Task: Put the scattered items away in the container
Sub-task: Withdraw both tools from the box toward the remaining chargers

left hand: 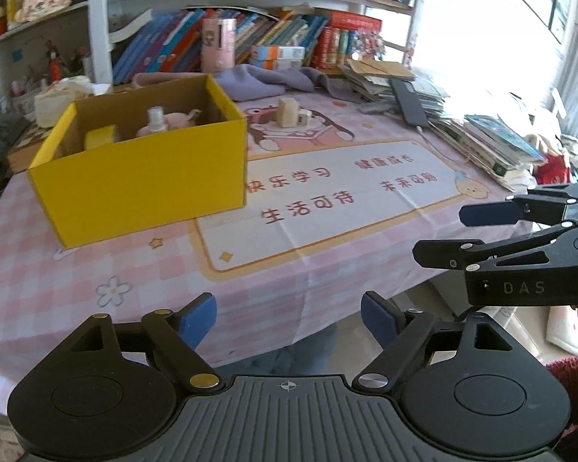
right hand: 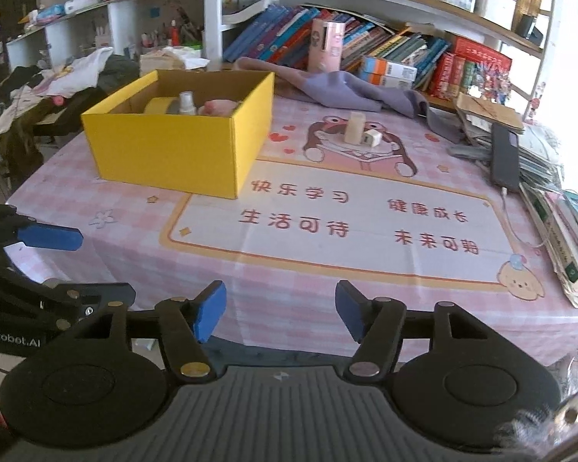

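Desk (right hand: 327, 269): pink check cloth w/ printed mat; carries everything below.
Yellow box (right hand: 181, 146): the container, open top, on the desk's far left part. Stiff card, prob. light.
Inside box: tape roll (right hand: 156, 106), small spray bottle (right hand: 186, 103), pink soft item (right hand: 219, 107) all lie in it.
Purple cloth (right hand: 346, 88): bunched just behind & right of the box, by the books.
Beige block (right hand: 355, 127): stands upright, well right of the box, on the cartoon print. Looks rigid, light, smooth; best taken across its flat sides, mid-height, since it's tall & may tip.
Small white cube (right hand: 372, 138): touching or just beside the block, on the side away from the box. Hard, tiny; pinch on opposite faces, slips easily.
Left gripper (left hand: 289, 319): jaws apart, nothing held, near edge, well short of the box.
Right gripper (right hand: 281, 315): jaws apart, empty, same near edge.
View diff: left wrist cam shows box's front wall big, plus right gripper side-on; right wrist cam shows block & cube clearer, & clothes pile left of the box.
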